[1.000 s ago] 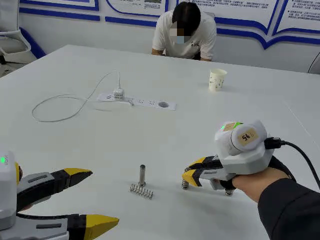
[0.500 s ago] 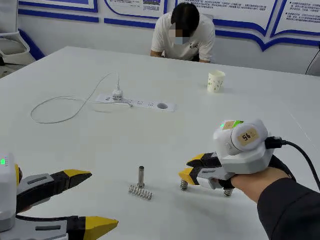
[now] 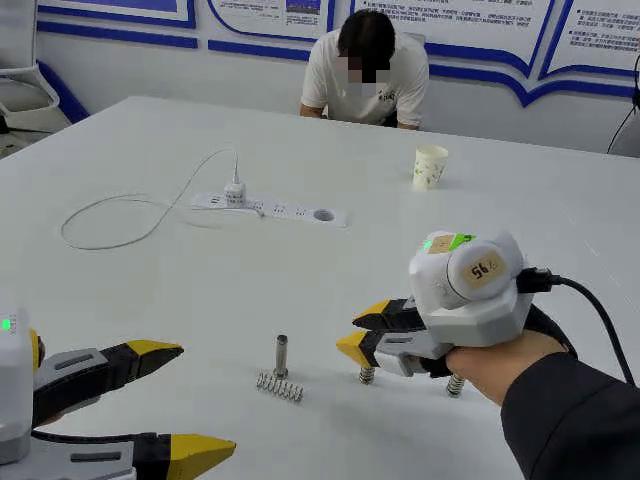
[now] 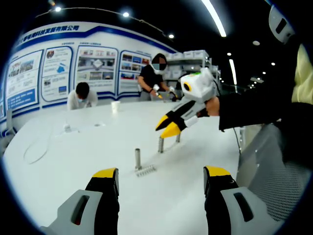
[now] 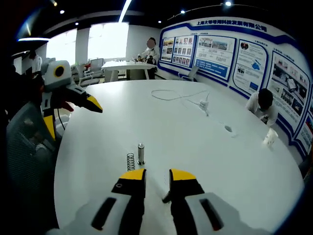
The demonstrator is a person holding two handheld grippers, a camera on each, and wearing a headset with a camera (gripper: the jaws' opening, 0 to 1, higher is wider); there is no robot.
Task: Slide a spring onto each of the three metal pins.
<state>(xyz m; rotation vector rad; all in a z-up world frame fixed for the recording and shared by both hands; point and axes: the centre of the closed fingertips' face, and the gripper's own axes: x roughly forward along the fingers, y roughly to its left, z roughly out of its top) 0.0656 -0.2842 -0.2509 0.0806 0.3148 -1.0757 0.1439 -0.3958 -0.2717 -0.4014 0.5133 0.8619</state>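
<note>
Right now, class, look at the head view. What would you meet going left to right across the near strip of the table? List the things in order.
The left hand-held gripper → bare pin → spring-covered pin → second spring-covered pin.

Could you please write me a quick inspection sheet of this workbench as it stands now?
Surface: white table, flat.
Job's things: bare pin upright, loose spring lying beside it; sprung pin and second sprung pin upright.
Clutter: paper cup.
Grippers: left gripper open, empty; right gripper open, empty, close to the sprung pin.
Cables: power strip with white cable; black cable from the right gripper.
Surroundings: seated person at the far side; wall posters.
</note>
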